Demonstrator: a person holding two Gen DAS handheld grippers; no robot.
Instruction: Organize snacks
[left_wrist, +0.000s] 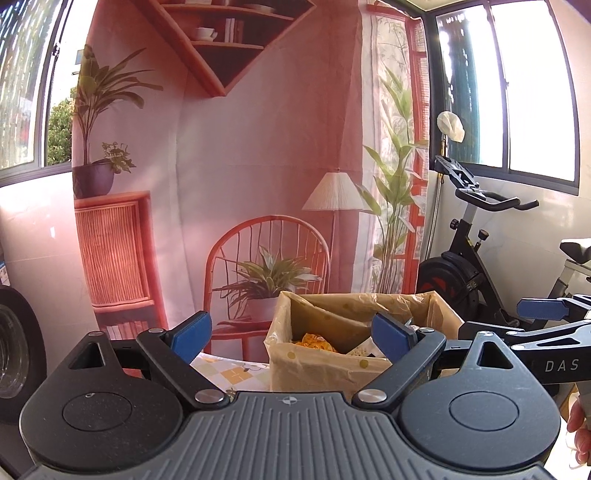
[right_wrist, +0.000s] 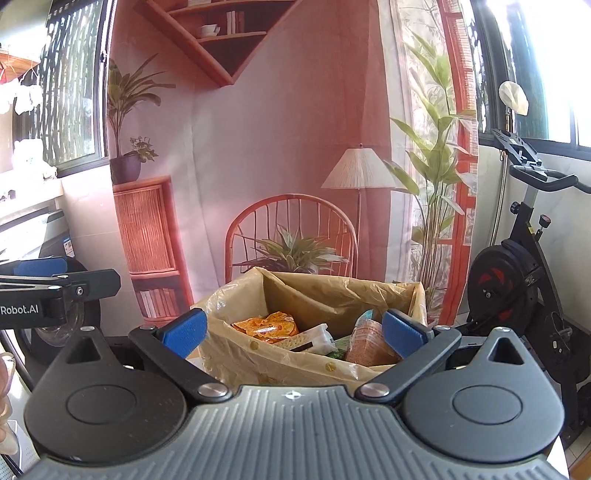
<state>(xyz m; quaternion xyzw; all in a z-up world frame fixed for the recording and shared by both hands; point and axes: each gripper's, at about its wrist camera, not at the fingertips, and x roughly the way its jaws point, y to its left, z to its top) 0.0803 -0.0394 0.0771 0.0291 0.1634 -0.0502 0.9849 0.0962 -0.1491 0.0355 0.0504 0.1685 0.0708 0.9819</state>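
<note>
Nearest the lens, the left gripper (left_wrist: 291, 338) holds its two blue fingers (left_wrist: 192, 336) spread wide, grasping nothing; the right gripper (right_wrist: 291, 334) is likewise released and empty. Beyond both, at 12 o'clock, one cardboard box (right_wrist: 280, 363) lined with a yellowish bag stands on the checked tabletop (left_wrist: 229, 373). Inside lie four visible snacks: one orange packet (right_wrist: 267, 326), one white packet (right_wrist: 308, 339), one stack of brown crackers (right_wrist: 369, 341), and a partly hidden green packet (right_wrist: 338, 352). One exercise bike (right_wrist: 517, 273) stands at 3 o'clock.
</note>
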